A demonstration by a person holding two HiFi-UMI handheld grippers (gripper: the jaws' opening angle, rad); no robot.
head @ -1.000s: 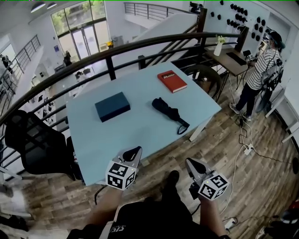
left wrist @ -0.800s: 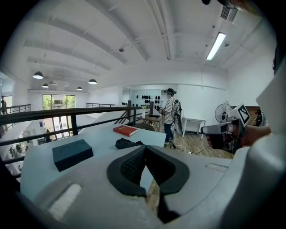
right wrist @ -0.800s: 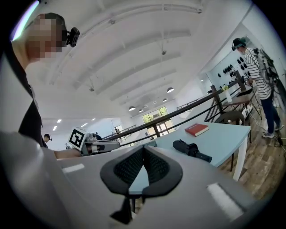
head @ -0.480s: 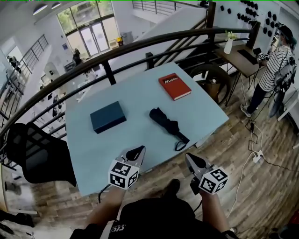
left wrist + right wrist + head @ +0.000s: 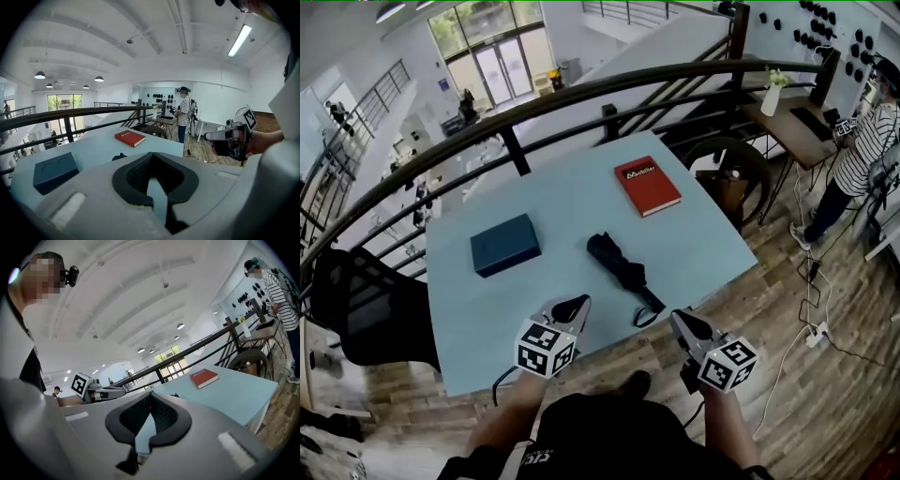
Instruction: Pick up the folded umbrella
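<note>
Both sets of jaws are closed and hold nothing: in the left gripper view the left gripper [image 5: 151,154] shows its dark pads meeting at the tip, and the right gripper view shows the same of the right gripper [image 5: 151,395]. In the head view the left gripper [image 5: 571,306] hangs over the near edge of the pale blue worktop [image 5: 703,246], while the right gripper [image 5: 682,322] sits just off that edge. The folded umbrella [image 5: 615,262] lies just beyond them, near the middle of the worktop, its wrist strap [image 5: 644,316] trailing toward the near edge between the two grippers. Only this view shows the umbrella whole; in the left gripper view just a dark scrap of it [image 5: 119,156] peeps over the jaws, and in the right gripper view barely a speck. Farther off lie a dark blue box [image 5: 504,245] to the left and a red book [image 5: 647,185] to the right, then a black railing [image 5: 581,92]. Each gripper view also catches the other gripper alongside, and a person in a striped shirt [image 5: 186,112] beyond the worktop. Compared with a second ago, the worktop sits lower in the head view and the umbrella is nearer both grippers, whose jaws were closed then too.
</note>
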